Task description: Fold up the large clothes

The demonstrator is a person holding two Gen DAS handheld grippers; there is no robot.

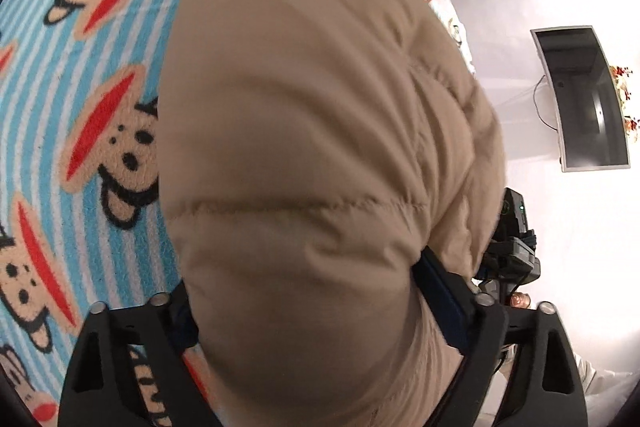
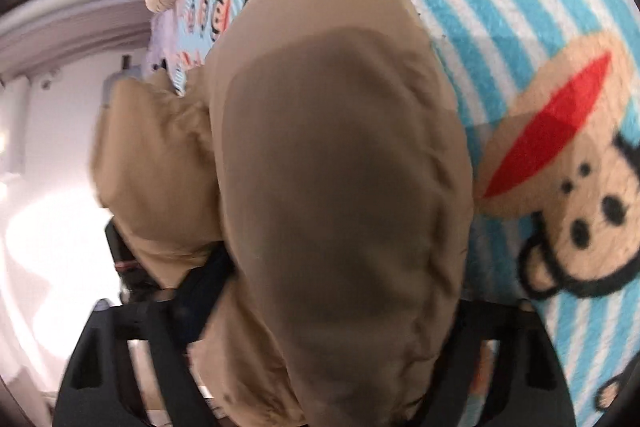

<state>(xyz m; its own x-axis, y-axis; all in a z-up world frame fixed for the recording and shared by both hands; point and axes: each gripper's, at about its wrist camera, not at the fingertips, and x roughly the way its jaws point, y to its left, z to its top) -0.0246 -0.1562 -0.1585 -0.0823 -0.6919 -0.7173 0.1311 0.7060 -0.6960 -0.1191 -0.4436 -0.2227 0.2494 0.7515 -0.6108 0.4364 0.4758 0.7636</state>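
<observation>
Here, both tools clamped on tan puffer jacket, blanket edge, bare floor beside.

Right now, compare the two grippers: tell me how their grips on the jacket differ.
The left gripper clamps a bulky quilted fold of the tan jacket; the right gripper clamps a smoother, shaded fold. The blanket lies to the left of the left gripper's fold, but to the right of the right gripper's. Both are shut on the same jacket, fabric bulging between their fingers.
</observation>
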